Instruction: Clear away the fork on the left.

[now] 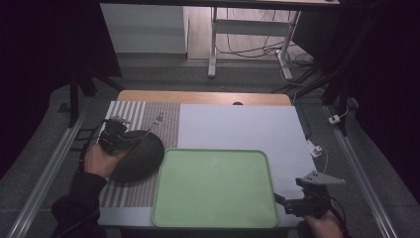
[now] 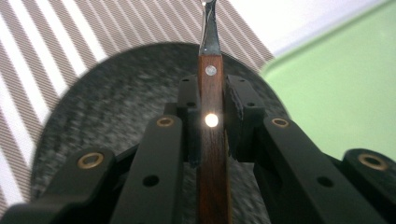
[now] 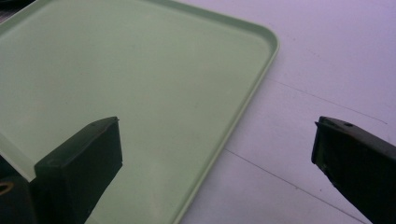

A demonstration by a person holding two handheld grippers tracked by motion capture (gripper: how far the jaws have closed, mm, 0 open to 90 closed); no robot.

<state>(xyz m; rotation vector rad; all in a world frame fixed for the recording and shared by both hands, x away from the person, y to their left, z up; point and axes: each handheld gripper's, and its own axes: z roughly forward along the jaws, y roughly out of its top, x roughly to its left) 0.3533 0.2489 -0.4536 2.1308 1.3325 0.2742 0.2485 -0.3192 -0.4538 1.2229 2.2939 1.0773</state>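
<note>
My left gripper point(image 1: 123, 137) is shut on a utensil with a wooden handle point(image 2: 211, 140), two rivets and a metal shank. It hovers over a dark grey round mat point(image 1: 143, 157) at the table's left. The utensil's metal end point(image 1: 158, 119) points up and away over the striped cloth. In the left gripper view the jaws point(image 2: 212, 95) clamp the handle from both sides. My right gripper point(image 1: 286, 202) stands open near the front right corner, beside the right edge of the empty green tray point(image 1: 215, 150). Nothing sits between its fingers point(image 3: 215, 137); the tray's rim point(image 3: 243, 107) runs between them.
A brown-and-white striped placemat point(image 1: 130, 115) lies under the round mat. A white board point(image 1: 237, 126) covers the rest of the table. Beyond the far edge are a desk frame and cables point(image 1: 257, 47) on the floor.
</note>
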